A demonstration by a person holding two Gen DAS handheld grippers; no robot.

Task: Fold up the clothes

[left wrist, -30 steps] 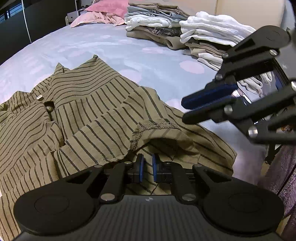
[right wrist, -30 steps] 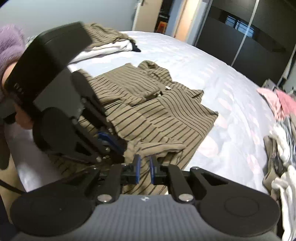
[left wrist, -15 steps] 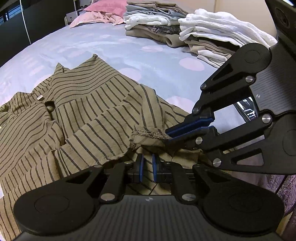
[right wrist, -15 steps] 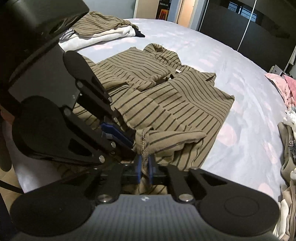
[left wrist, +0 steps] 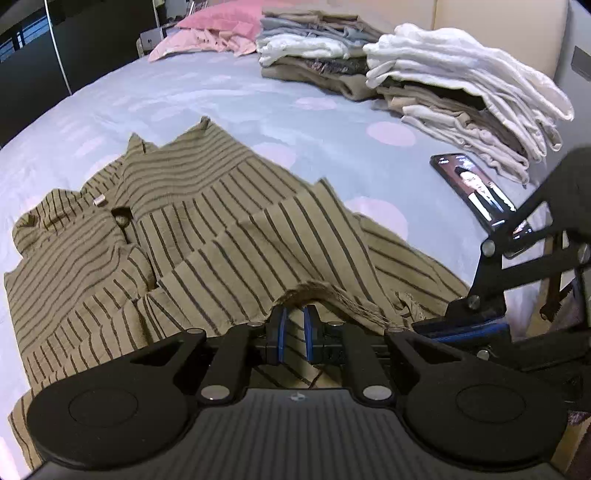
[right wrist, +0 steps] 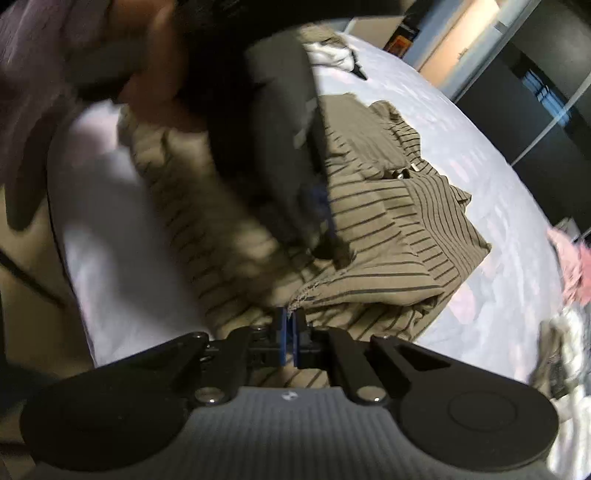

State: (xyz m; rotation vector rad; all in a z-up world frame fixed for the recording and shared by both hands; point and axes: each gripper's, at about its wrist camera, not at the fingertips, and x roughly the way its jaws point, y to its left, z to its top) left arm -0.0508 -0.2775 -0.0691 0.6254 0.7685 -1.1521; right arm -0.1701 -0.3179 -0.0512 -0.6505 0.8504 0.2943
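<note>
An olive shirt with dark stripes [left wrist: 221,229] lies spread on the blue bed [left wrist: 184,92]. Its folded-in sleeve ends in a frayed cuff at the near edge. My left gripper [left wrist: 293,326] sits under that cuff, jaws nearly together with the hem draped on the tips. My right gripper [right wrist: 290,328] is beside it, jaws closing to a sliver on the same hem of the shirt [right wrist: 388,236]. The left wrist view shows the right gripper [left wrist: 461,328] low at the right, pads together. The right wrist view is blurred, and the left gripper's dark body [right wrist: 277,147] hides the shirt's middle.
Two stacks of folded clothes [left wrist: 461,92] [left wrist: 314,48] stand at the far side of the bed, with pink garments [left wrist: 214,33] behind. A lit phone [left wrist: 476,188] lies right of the shirt. A person's hand [right wrist: 155,74] and purple sleeve [right wrist: 33,74] are close at the left.
My right gripper has swung right and down to the cuff, rolled, and narrowed its jaws onto the hem. The cuff is drawn out wider. My left gripper has stayed put.
</note>
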